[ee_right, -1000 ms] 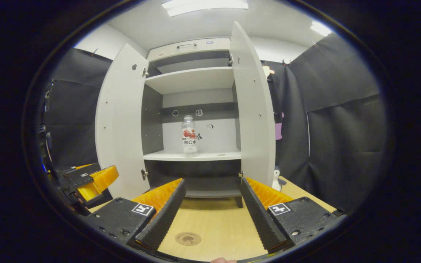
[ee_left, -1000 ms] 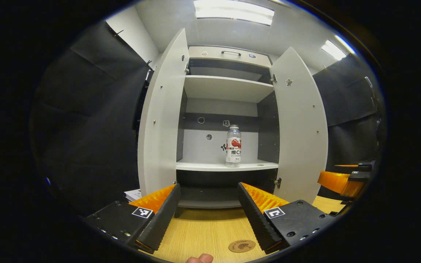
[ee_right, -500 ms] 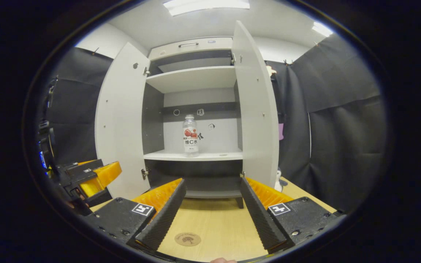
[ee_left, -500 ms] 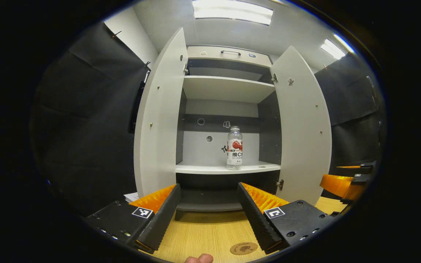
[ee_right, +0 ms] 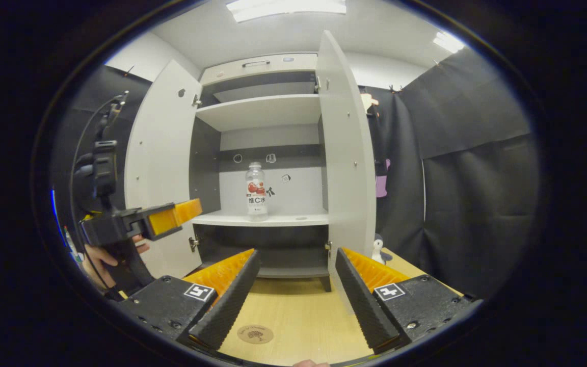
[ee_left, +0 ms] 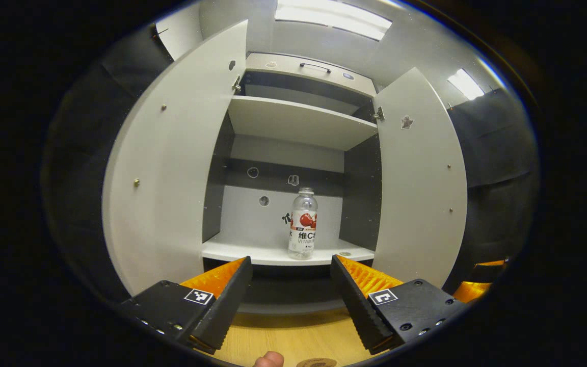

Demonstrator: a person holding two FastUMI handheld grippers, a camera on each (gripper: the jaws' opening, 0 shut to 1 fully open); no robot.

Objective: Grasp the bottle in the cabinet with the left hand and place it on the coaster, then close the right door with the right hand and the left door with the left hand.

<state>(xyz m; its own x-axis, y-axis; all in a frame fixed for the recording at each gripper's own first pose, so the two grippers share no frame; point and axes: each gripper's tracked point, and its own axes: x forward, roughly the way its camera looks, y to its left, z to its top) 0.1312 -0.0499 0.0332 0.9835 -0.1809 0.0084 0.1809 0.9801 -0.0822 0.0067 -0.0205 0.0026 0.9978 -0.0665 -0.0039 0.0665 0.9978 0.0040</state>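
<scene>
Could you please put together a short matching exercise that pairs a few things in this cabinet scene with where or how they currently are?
Things:
1. bottle
2. coaster
3. left tongs
4. right door

Places or states:
A. swung open
B. flat on the wooden table
C. open, empty, pointed at the cabinet
D. upright on the cabinet's middle shelf

Pairs: 1-D, 2-B, 3-C, 4-A
</scene>
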